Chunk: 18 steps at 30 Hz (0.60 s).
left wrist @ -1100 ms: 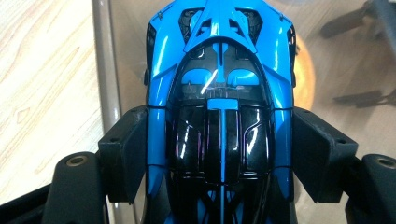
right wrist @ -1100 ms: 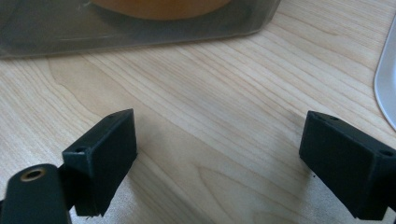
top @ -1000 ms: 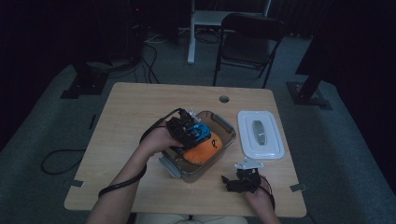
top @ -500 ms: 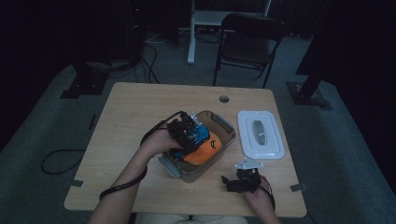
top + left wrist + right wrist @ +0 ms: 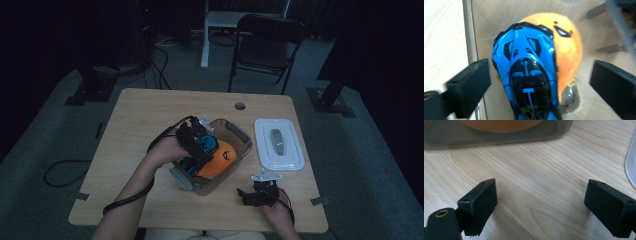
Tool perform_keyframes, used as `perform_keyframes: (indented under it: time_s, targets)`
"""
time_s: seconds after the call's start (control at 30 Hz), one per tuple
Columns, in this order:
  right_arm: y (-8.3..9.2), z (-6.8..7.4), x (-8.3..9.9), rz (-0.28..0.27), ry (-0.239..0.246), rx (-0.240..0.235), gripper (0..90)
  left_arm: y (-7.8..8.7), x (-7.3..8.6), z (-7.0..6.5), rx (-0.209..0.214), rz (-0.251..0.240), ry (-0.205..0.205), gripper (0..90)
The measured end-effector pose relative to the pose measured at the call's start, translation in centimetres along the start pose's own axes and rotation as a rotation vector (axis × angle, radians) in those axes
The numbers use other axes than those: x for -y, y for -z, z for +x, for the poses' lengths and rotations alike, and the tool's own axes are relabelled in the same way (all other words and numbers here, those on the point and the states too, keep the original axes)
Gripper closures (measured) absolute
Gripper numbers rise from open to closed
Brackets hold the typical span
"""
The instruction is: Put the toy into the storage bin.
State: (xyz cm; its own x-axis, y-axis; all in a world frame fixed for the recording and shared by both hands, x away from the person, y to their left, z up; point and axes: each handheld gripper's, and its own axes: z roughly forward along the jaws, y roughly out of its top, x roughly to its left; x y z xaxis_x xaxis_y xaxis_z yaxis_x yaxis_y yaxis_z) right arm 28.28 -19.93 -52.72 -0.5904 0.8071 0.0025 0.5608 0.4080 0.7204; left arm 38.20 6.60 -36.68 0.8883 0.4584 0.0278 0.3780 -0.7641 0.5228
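Note:
A blue toy car (image 5: 529, 72) lies on an orange plush toy (image 5: 569, 50) inside a clear plastic container (image 5: 240, 132) at the table's middle. My left gripper (image 5: 541, 77) hangs over the car (image 5: 206, 144), nose down into the container. Its jaws have just been opening. The car sits between them with a gap on each side, and neither pad touches it. My right gripper (image 5: 250, 195) rests open on the table in front of the container. Its jaws (image 5: 541, 195) have only bare wood between them.
A white lid (image 5: 278, 144) with a grey handle lies on the table right of the container; its edge (image 5: 631, 167) appears in the right gripper view. The container's wall (image 5: 499, 137) stands just beyond my right gripper. A folding chair (image 5: 265, 35) stands behind the table.
My left hand stays over the container with barely any shift. The right gripper has kept still on the table.

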Motion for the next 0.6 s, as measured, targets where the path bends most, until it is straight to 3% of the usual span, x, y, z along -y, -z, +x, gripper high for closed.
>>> perform_keyframes:
  time_s: [0.2,0.23,0.27,0.3,0.4,0.6]
  targets:
    - [0.0,0.0,0.0,0.0,0.003,-0.002,10.6,1.5,0.1,0.4,-0.028,-0.045,-0.003,4.1]
    - [0.0,0.0,0.0,0.0,0.003,-0.002,10.6,1.7,0.5,0.8,-0.064,-0.074,-0.003,4.1]
    - [0.0,-0.1,0.0,0.0,0.004,-0.003,10.6,1.7,0.5,0.8,-0.064,-0.074,-0.003,4.2]
    - [0.0,-0.1,0.0,0.0,0.004,-0.003,10.6,2.0,0.9,1.4,-0.081,-0.105,0.009,4.1]
    - [0.0,-0.1,0.0,-0.001,0.004,-0.002,10.6,2.3,1.6,2.1,-0.109,-0.134,0.033,4.2]
    - [0.0,-0.2,-0.1,0.001,0.005,-0.002,10.6,1.9,3.1,3.6,-0.138,-0.155,0.056,4.5]
